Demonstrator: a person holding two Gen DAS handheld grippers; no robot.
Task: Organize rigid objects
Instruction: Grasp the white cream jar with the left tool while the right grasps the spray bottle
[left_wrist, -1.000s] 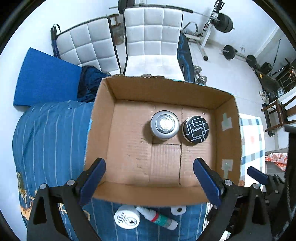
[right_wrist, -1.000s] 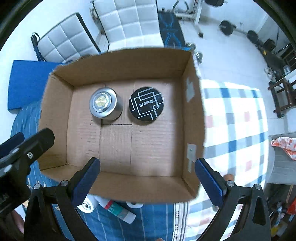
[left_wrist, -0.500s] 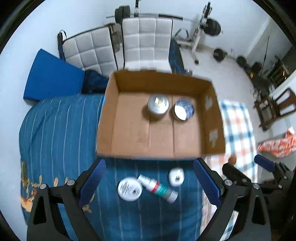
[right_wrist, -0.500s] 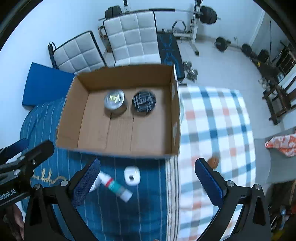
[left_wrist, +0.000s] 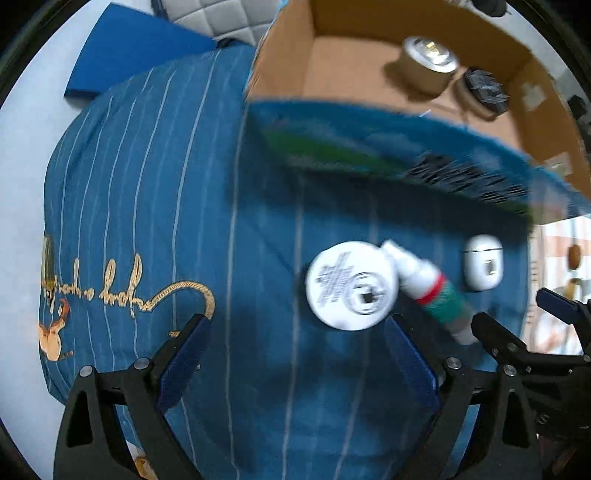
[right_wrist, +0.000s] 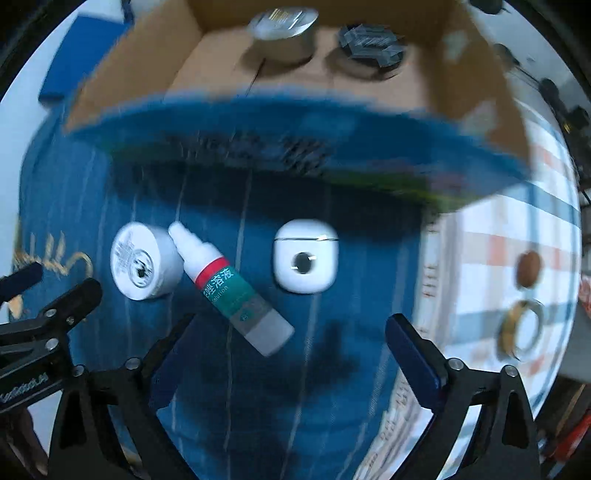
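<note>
Right wrist view: three small things lie in a row on the blue striped bedspread (right_wrist: 314, 387), in front of the cardboard box (right_wrist: 476, 74). A white round jar (right_wrist: 142, 260) lies on its side at the left end. A dropper bottle (right_wrist: 231, 290) with a white cap, red band and green label lies flat and slanted beside it, its cap tip touching the jar. A white rounded case (right_wrist: 306, 261) sits apart from the bottle, toward the edge where the blue spread meets a checked blanket (right_wrist: 491, 236).

Inside the box a silver tin (right_wrist: 282, 31) and a black-lidded tin (right_wrist: 371, 46) stand side by side toward its far wall. The near wall of the box shows blue print, blurred beyond reading.

The right gripper (right_wrist: 288, 343) hangs above the spread with its jaws wide apart and nothing between them, the bottle's lower end and the case just ahead of them. In the left wrist view the left gripper (left_wrist: 295, 354) is likewise spread wide and holding nothing, with the jar (left_wrist: 352, 284) just ahead of its right finger.

On the checked blanket a small brown round thing (right_wrist: 529, 268) and a ring-shaped thing (right_wrist: 521, 328) lie well apart from the row.
</note>
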